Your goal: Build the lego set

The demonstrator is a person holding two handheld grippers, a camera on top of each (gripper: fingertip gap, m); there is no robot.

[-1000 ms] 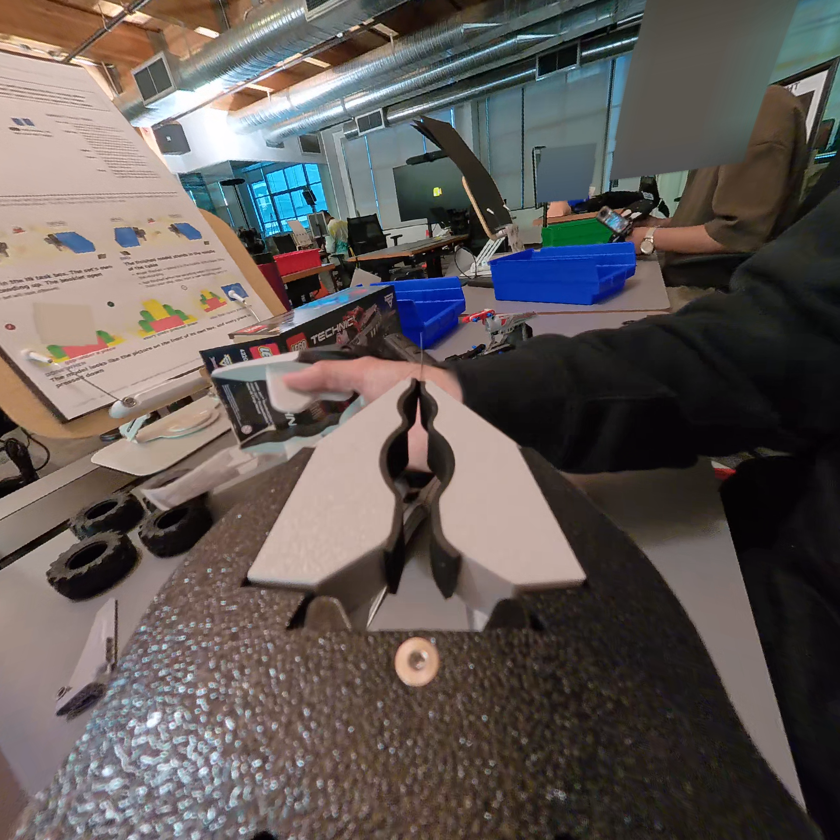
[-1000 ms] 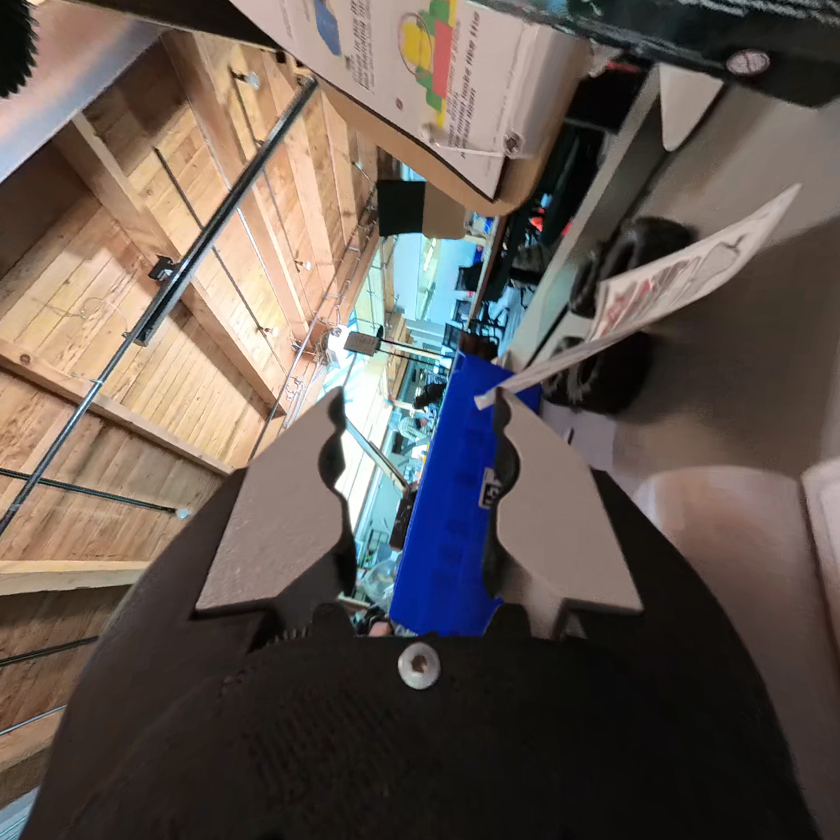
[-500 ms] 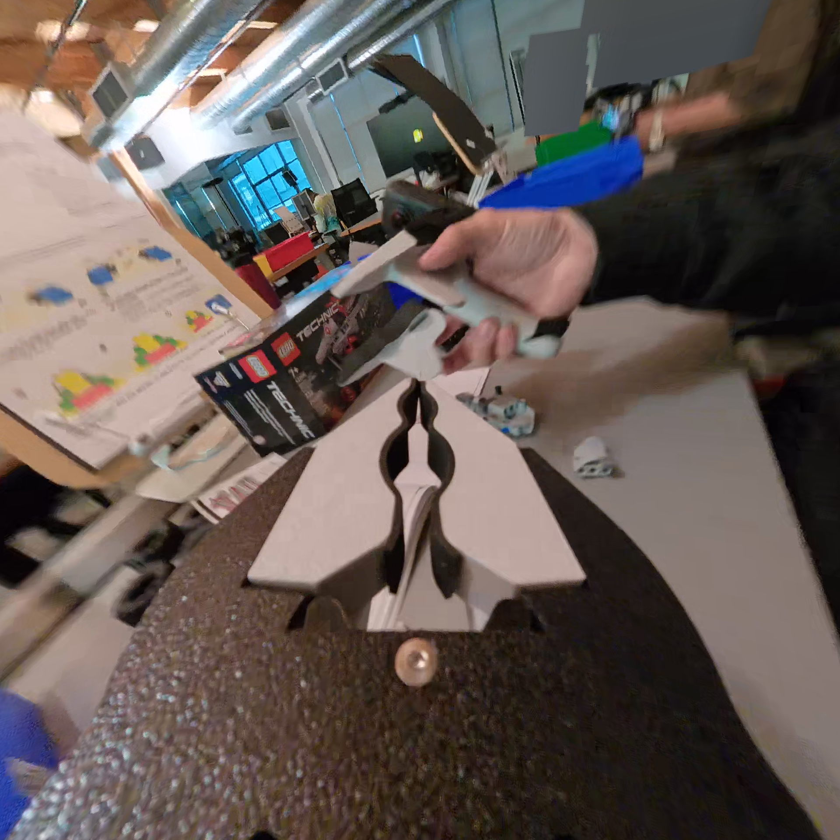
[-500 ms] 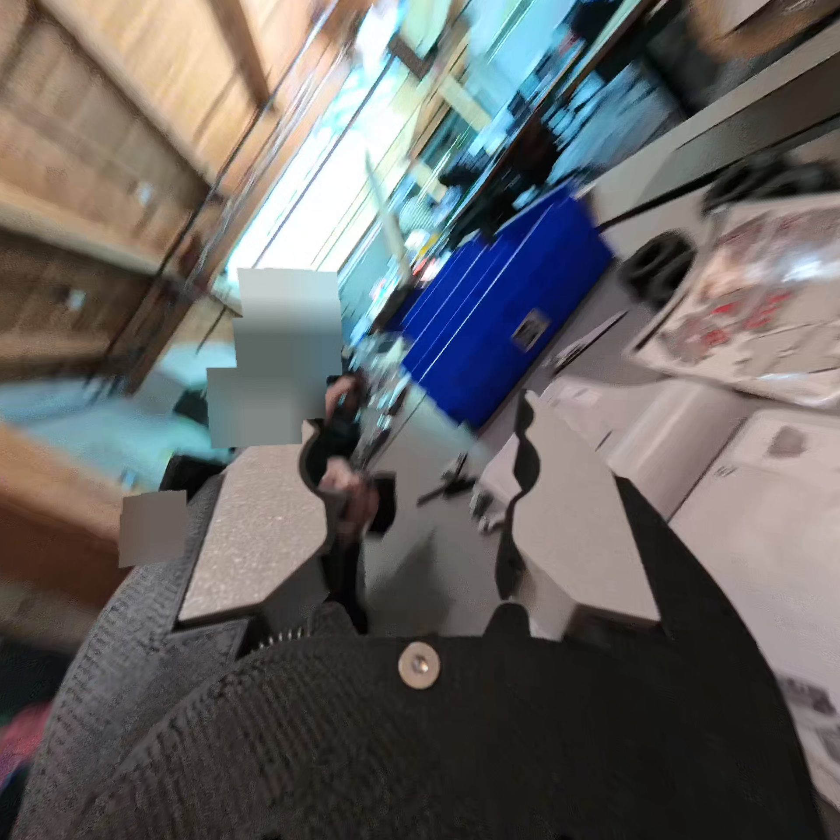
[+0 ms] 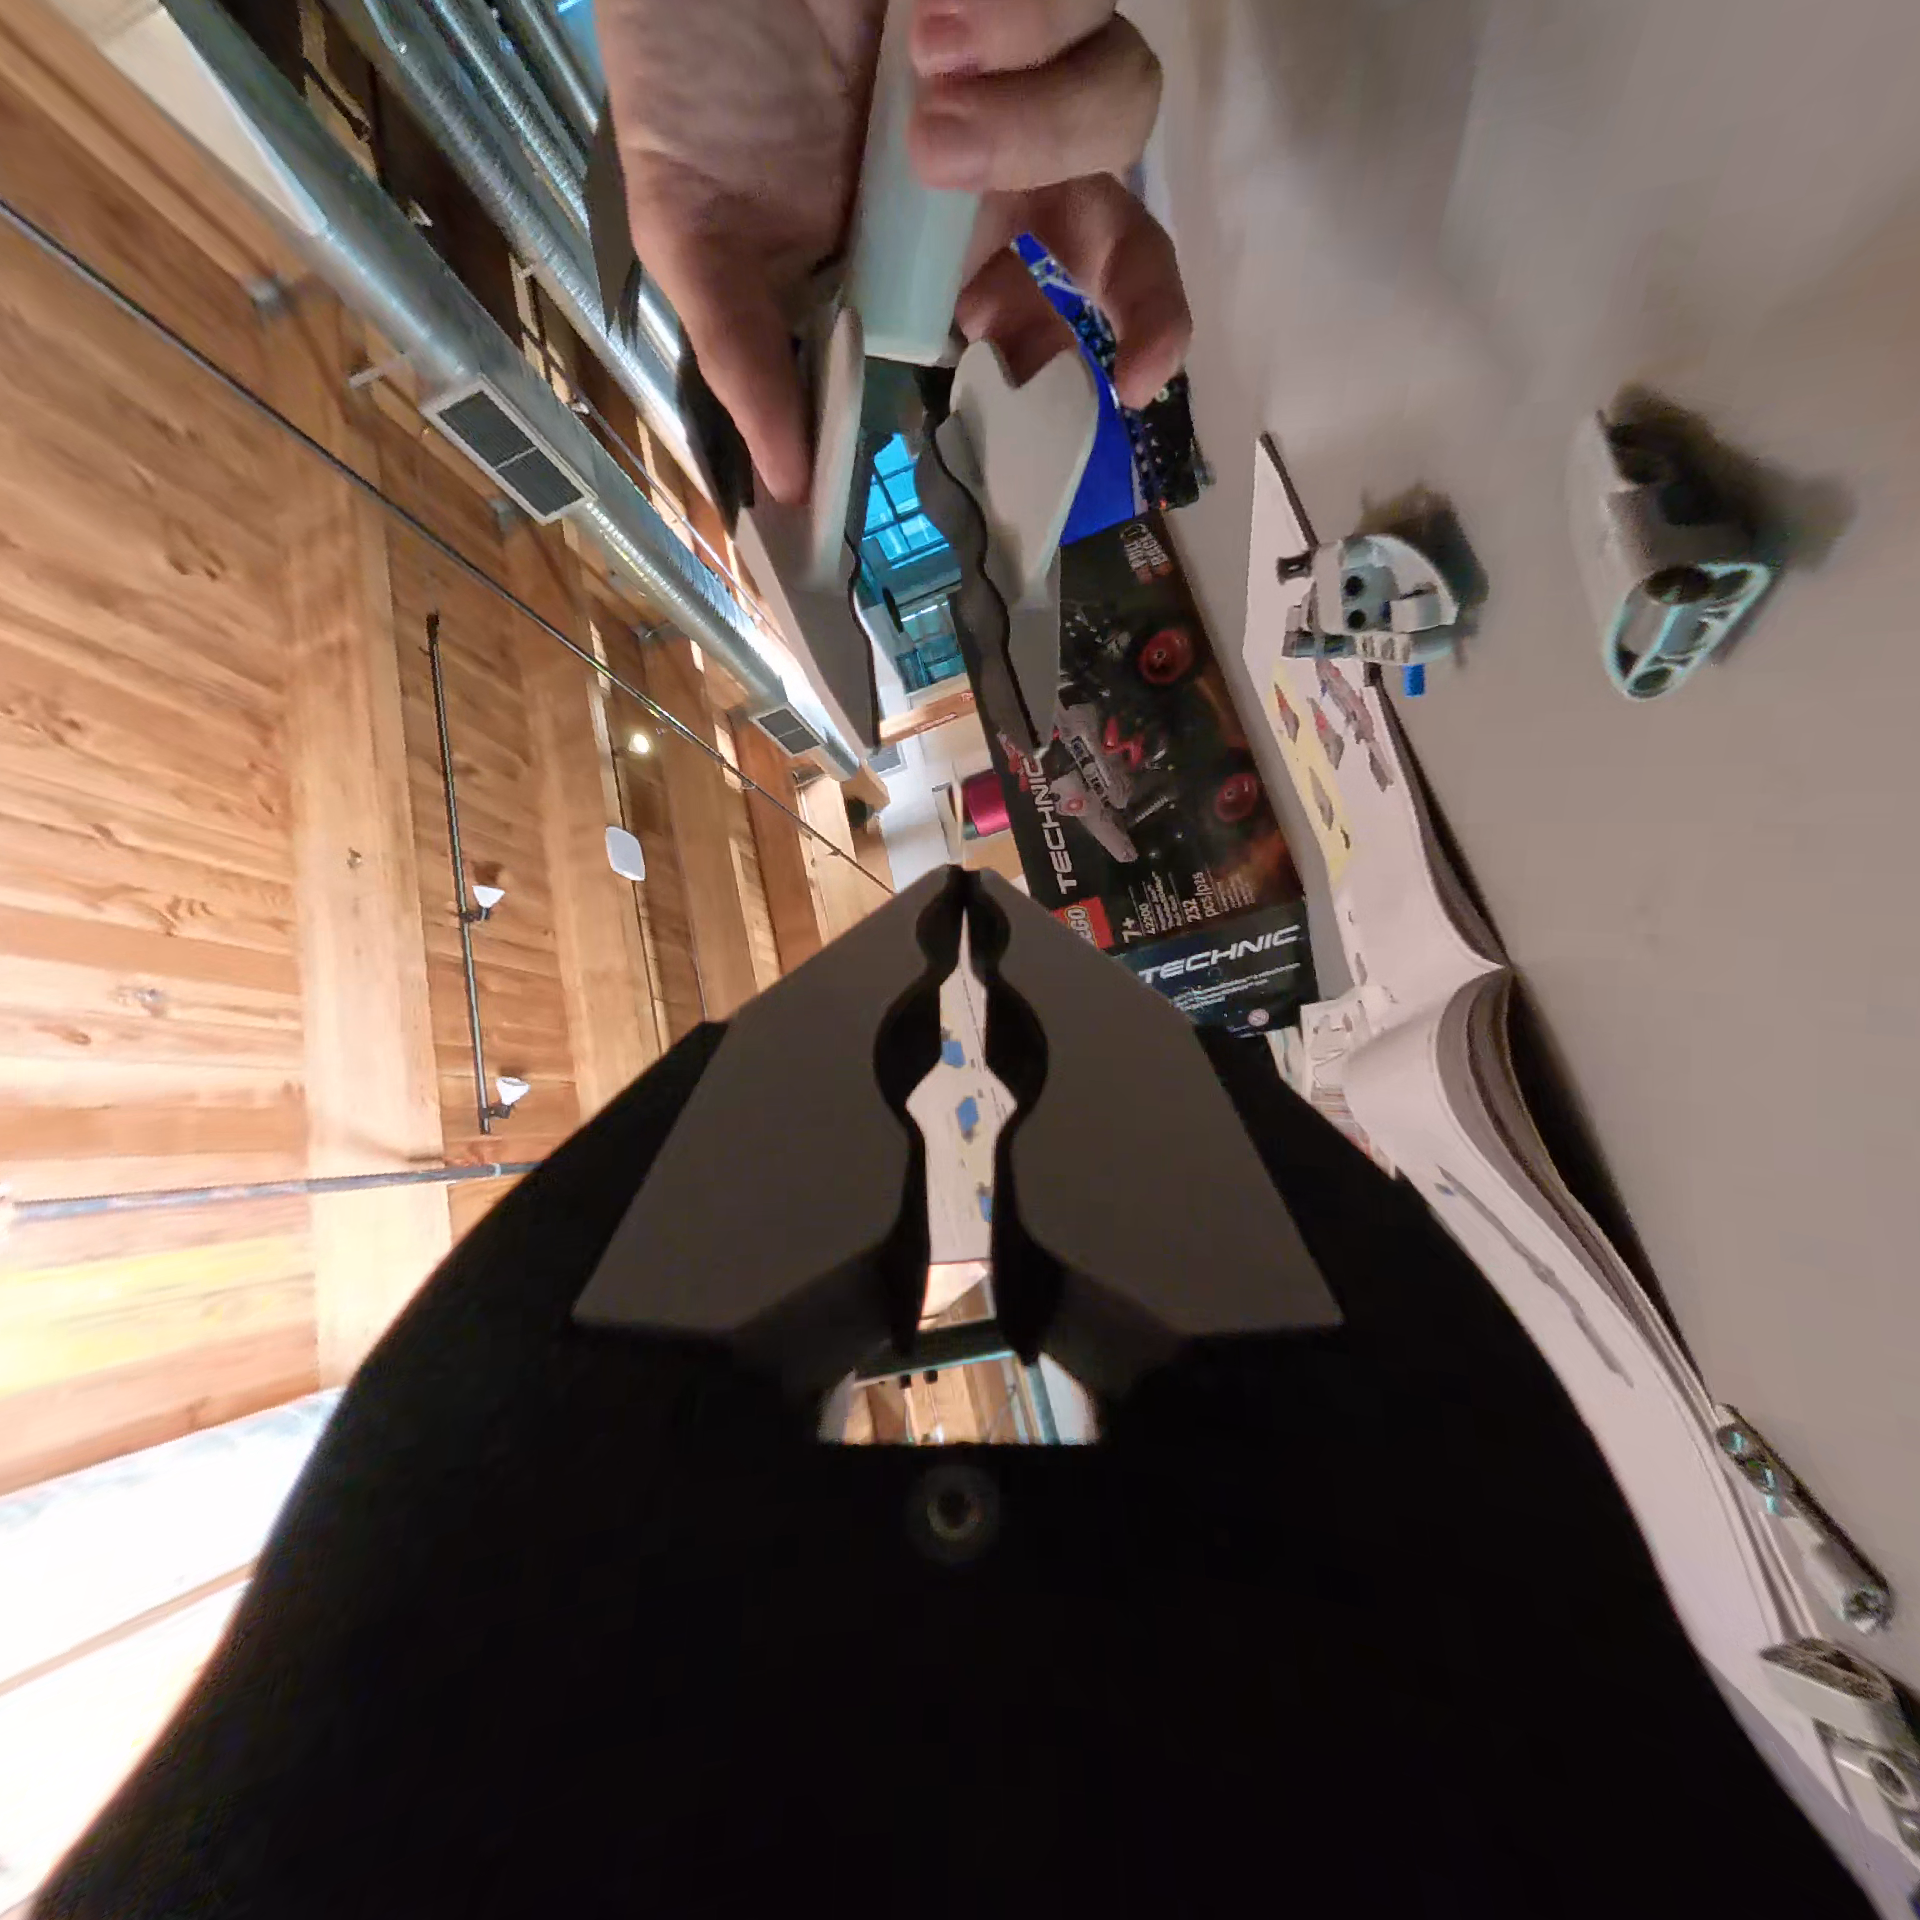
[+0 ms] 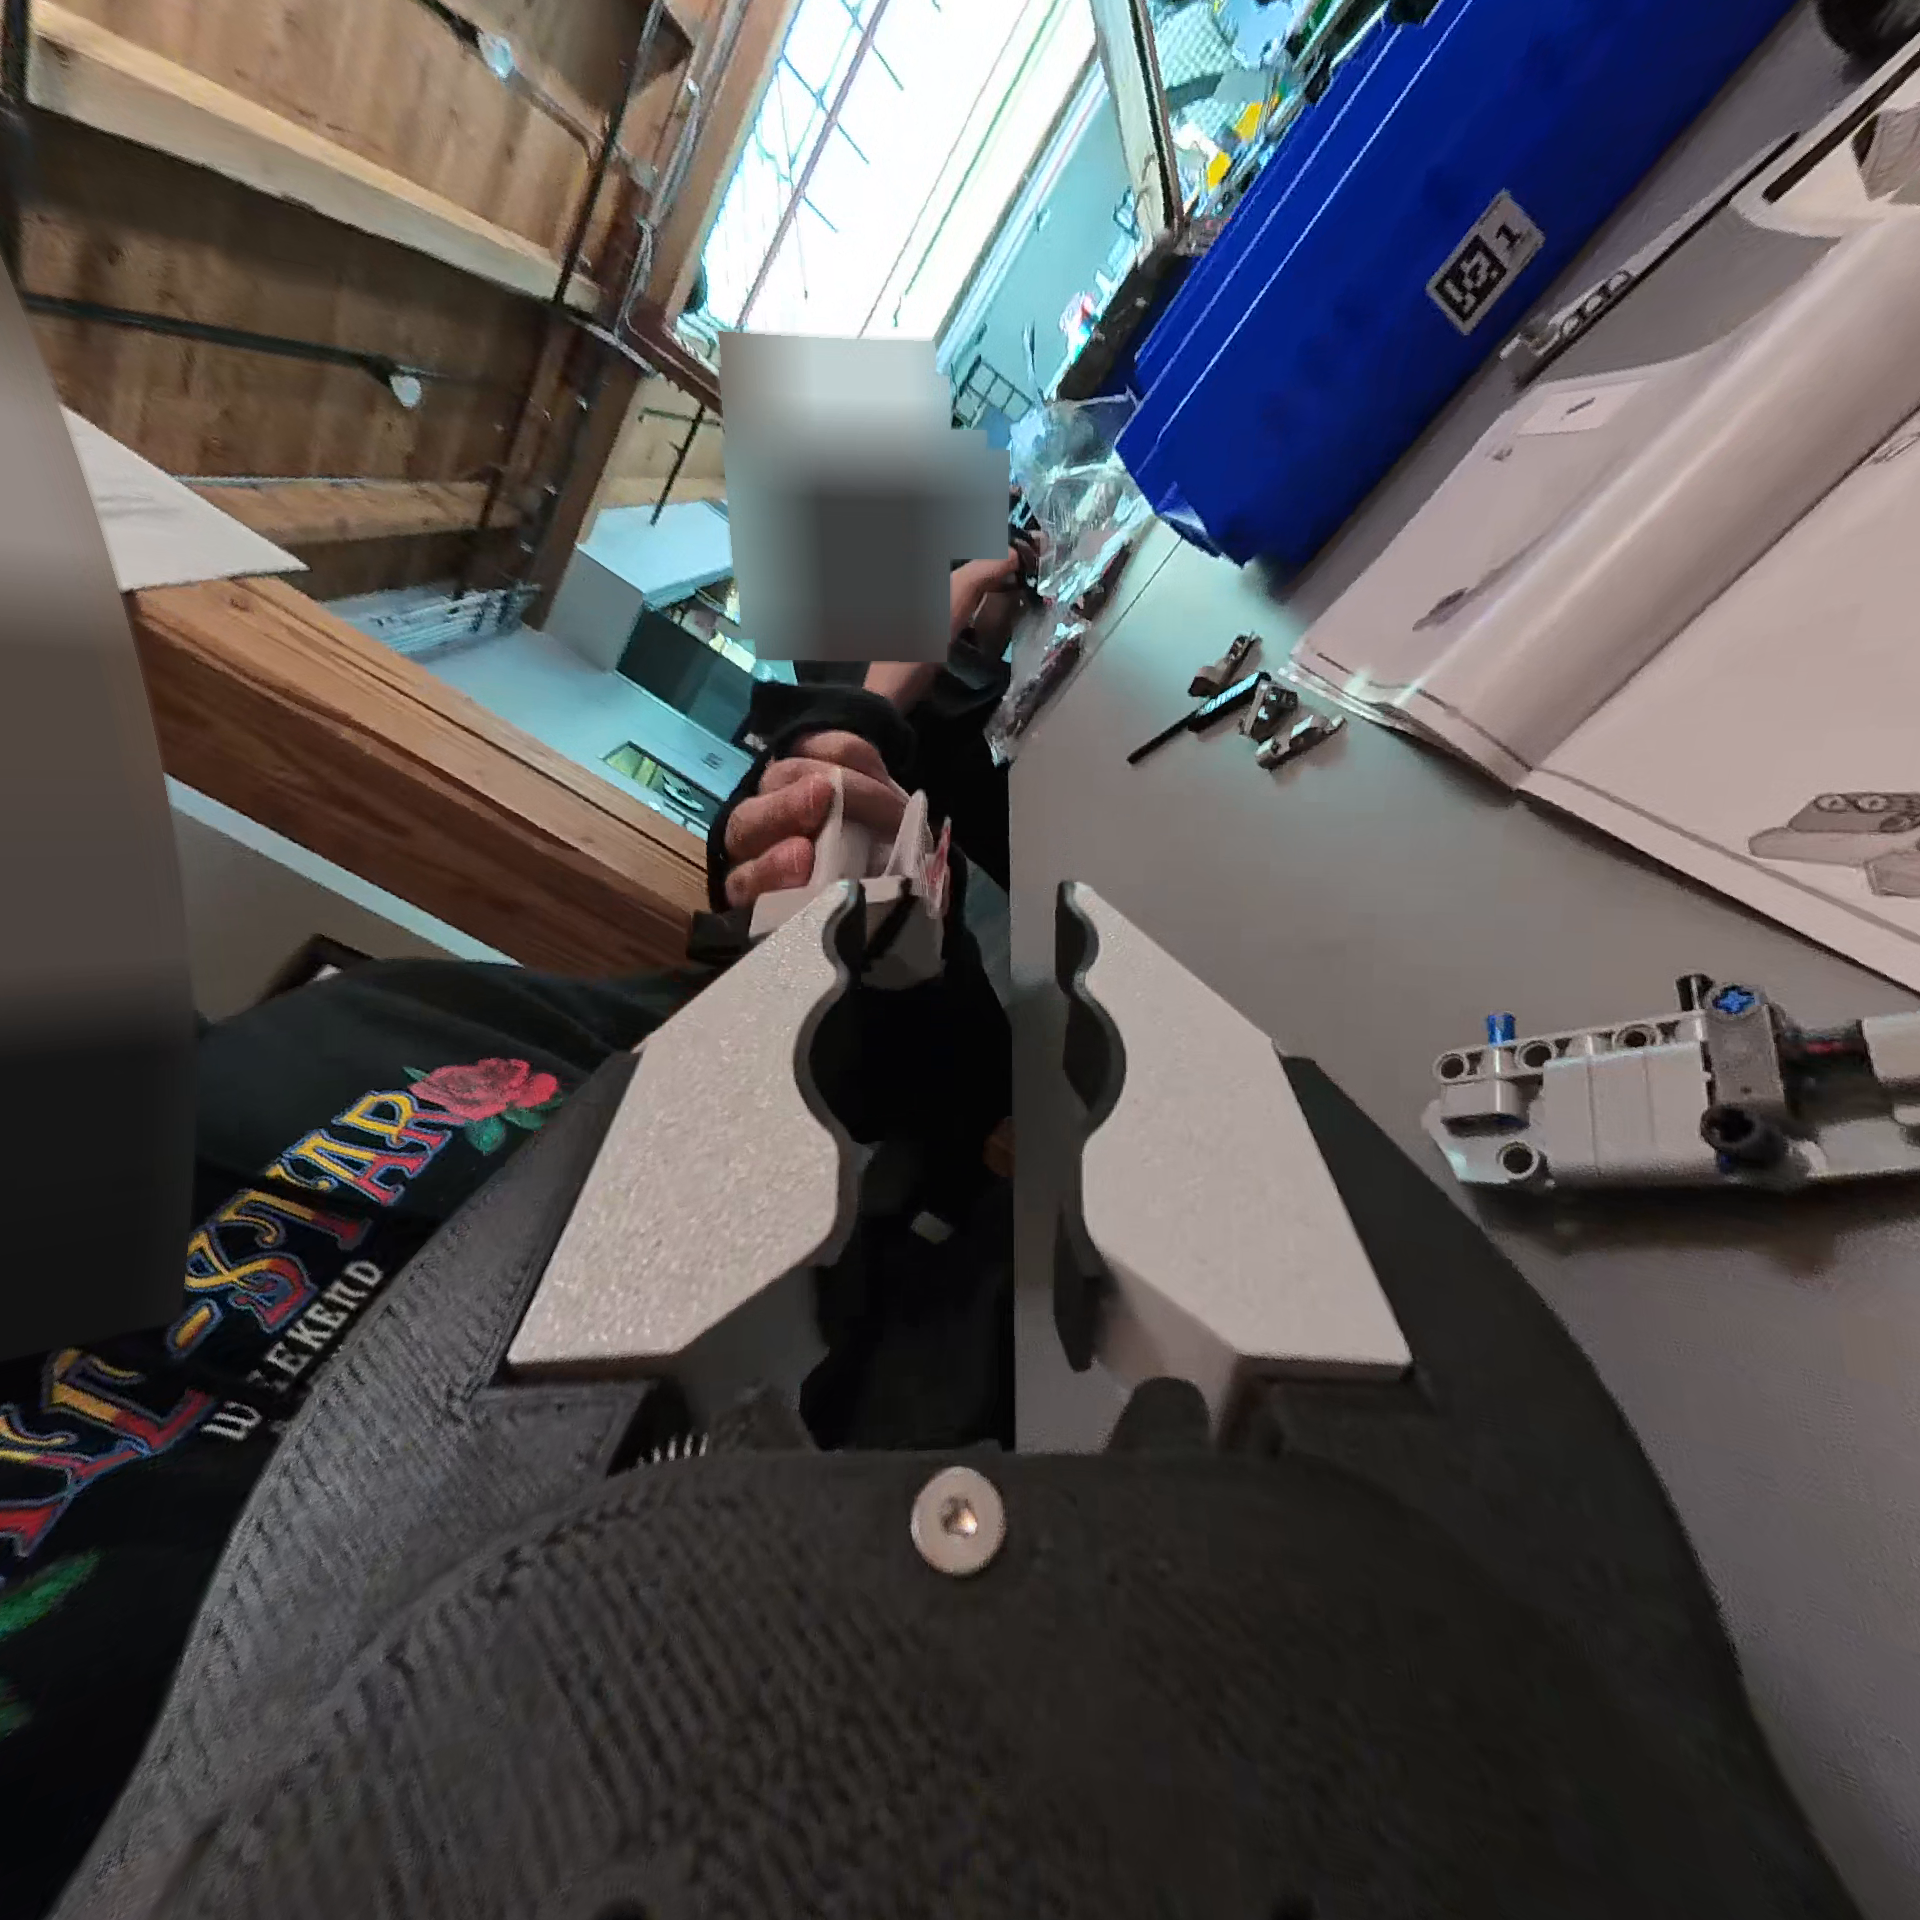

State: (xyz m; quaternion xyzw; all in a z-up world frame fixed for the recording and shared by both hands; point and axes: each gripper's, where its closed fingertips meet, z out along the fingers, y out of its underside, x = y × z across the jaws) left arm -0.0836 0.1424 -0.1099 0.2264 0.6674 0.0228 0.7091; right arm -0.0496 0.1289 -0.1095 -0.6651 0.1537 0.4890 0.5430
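My left gripper (image 5: pixel 961 883) is shut with nothing in it, held in the air and rolled sideways, pointing at the black lego box (image 5: pixel 1153 821). A hand holds my right gripper (image 5: pixel 945 727) just beyond it. My right gripper (image 6: pixel 961 914) is open and empty above the table's edge. A grey lego assembly (image 6: pixel 1621 1101) with blue pins lies on the table to its right. In the left wrist view a small grey assembly (image 5: pixel 1371 603) and a loose grey piece (image 5: pixel 1673 582) lie on the table, apart from both grippers.
An open instruction booklet (image 5: pixel 1455 1049) lies by the box, with loose grey parts (image 5: pixel 1797 1538) beside it. The booklet (image 6: pixel 1662 623), small dark parts (image 6: pixel 1247 707) and a blue bin (image 6: pixel 1351 312) show in the right wrist view. A person sits at the table's edge. About 5 cm separates my left fingertips from my right. Both grippers' tips are roughly 11 cm from the loose grey piece (image 5: pixel 1673 582).
Both grippers have risen off the table and rolled sideways. The left stays shut and now faces the box and the right gripper. The right has swung from the ceiling towards the table edge.
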